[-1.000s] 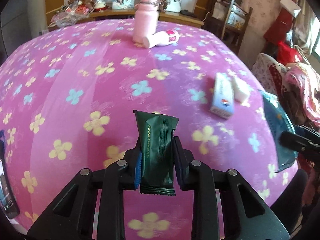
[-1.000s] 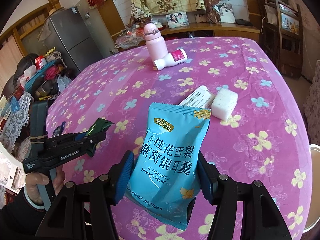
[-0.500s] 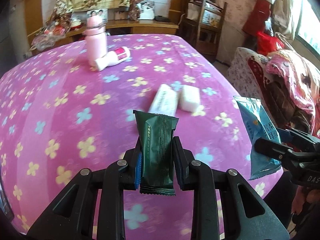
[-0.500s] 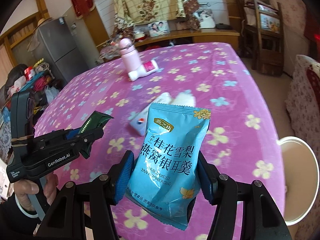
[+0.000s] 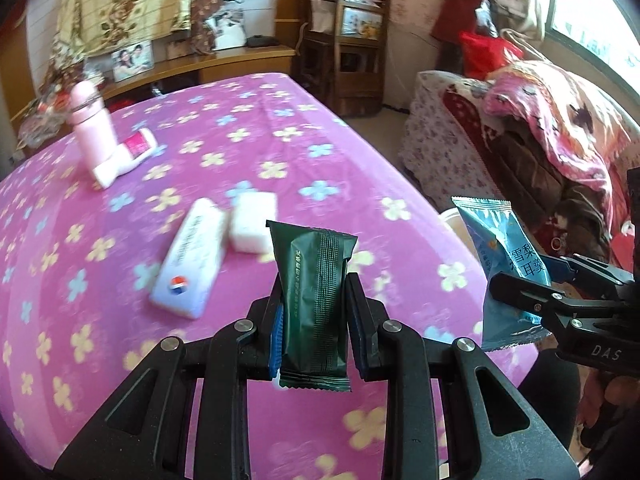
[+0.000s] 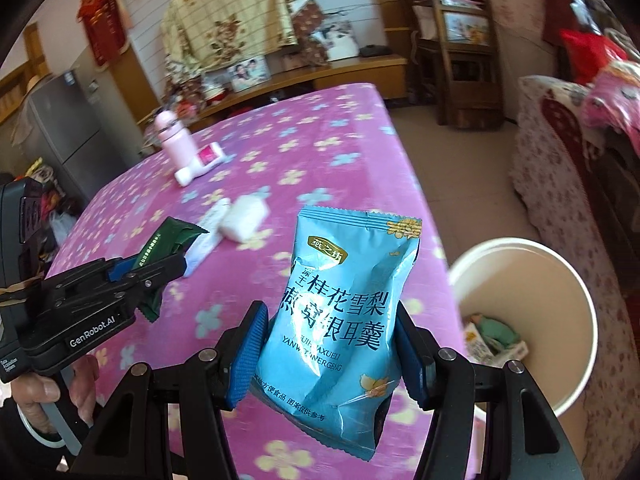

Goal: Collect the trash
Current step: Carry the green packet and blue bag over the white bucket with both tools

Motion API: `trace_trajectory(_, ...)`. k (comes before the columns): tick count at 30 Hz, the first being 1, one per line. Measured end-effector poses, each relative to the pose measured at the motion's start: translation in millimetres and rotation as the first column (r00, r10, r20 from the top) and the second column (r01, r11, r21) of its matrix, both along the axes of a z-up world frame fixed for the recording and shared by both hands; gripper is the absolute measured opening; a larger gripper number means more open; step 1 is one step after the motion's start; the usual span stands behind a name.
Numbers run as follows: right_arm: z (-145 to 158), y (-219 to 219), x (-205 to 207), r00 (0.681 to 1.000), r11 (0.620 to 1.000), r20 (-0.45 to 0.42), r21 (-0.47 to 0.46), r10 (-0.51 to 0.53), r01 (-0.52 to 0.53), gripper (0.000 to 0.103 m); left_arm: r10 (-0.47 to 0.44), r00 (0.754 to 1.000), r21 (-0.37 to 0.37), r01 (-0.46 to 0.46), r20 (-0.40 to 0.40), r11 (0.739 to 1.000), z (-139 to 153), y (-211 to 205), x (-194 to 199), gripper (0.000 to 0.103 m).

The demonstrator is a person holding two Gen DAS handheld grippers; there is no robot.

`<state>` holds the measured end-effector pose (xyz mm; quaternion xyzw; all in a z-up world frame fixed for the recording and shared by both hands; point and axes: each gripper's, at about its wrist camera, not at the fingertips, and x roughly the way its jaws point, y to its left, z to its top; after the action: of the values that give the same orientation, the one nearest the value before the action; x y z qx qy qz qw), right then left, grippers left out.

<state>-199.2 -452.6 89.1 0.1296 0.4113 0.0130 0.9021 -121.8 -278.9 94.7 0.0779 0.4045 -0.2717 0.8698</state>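
Note:
My left gripper [image 5: 314, 308] is shut on a dark green snack wrapper [image 5: 314, 300], held upright above the pink flowered table [image 5: 328, 176]; it also shows in the right wrist view [image 6: 160, 252]. My right gripper [image 6: 328, 352] is shut on a light blue snack bag [image 6: 340, 320], held near the table's right edge; the bag also shows in the left wrist view [image 5: 508, 276]. A white round bin [image 6: 576, 320] with some trash inside stands on the floor just right of the table.
On the table lie a white-and-blue box [image 5: 192, 256], a white block [image 5: 254, 220], a pink bottle [image 5: 90, 124] and a white tube with red label [image 5: 128, 156]. An armchair with blankets [image 5: 520, 140] and a wooden chair [image 5: 352, 44] stand to the right.
Both grippers have swung to the right with their wrappers still held. The white bin has come fully into the right wrist view beside the table.

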Motion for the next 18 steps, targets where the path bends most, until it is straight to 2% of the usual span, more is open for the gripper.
trace_trajectory(8, -11, -50, -15, 0.994, 0.994, -0.024, -0.001, -0.109, 0.109, 0.059, -0.089, 0.996, 0.01, 0.089, -0.009, 0.996, -4, -58, -6, 0.024)
trace_trajectory(18, -34, -108, -34, 0.972, 0.974, -0.072, 0.006, -0.224, 0.225, 0.059, -0.19, 0.98, -0.014, 0.189, -0.065, 0.982, -15, -126, -10, 0.025)
